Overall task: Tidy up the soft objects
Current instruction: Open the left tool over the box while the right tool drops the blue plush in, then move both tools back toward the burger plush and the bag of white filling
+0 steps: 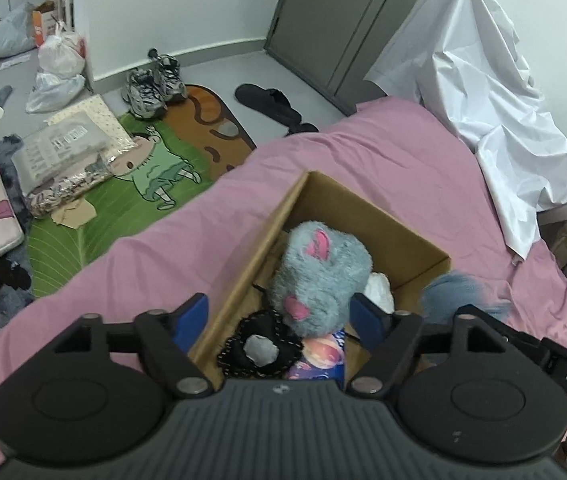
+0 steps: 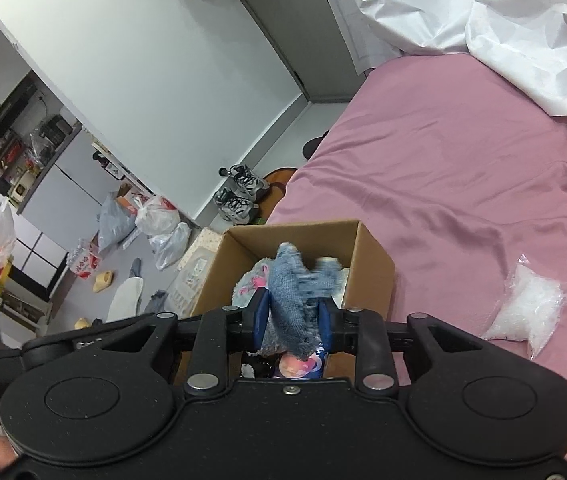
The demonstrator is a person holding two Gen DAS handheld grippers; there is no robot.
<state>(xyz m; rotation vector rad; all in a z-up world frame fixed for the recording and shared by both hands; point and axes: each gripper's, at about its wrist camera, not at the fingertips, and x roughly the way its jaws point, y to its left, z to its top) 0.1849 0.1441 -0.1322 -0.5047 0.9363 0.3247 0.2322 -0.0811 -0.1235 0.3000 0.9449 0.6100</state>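
A cardboard box (image 1: 367,216) stands open on the pink bed (image 1: 163,248). Inside lie a grey plush with pink ears (image 1: 319,276), a black stitched plush (image 1: 259,344), a white soft item (image 1: 379,292) and a colourful printed item (image 1: 323,356). My left gripper (image 1: 279,308) is open above the box's near end, its blue pads either side of the grey plush. My right gripper (image 2: 291,312) is shut on a blue fuzzy cloth (image 2: 295,292) and holds it over the box (image 2: 371,256). The cloth also shows blurred in the left wrist view (image 1: 459,288).
A clear bag of white stuffing (image 2: 527,312) lies on the bed right of the box. A white sheet (image 1: 491,92) drapes the bed's far end. Left of the bed, the floor holds sneakers (image 1: 155,84), bags (image 1: 59,60), packages and a green rug (image 1: 123,196).
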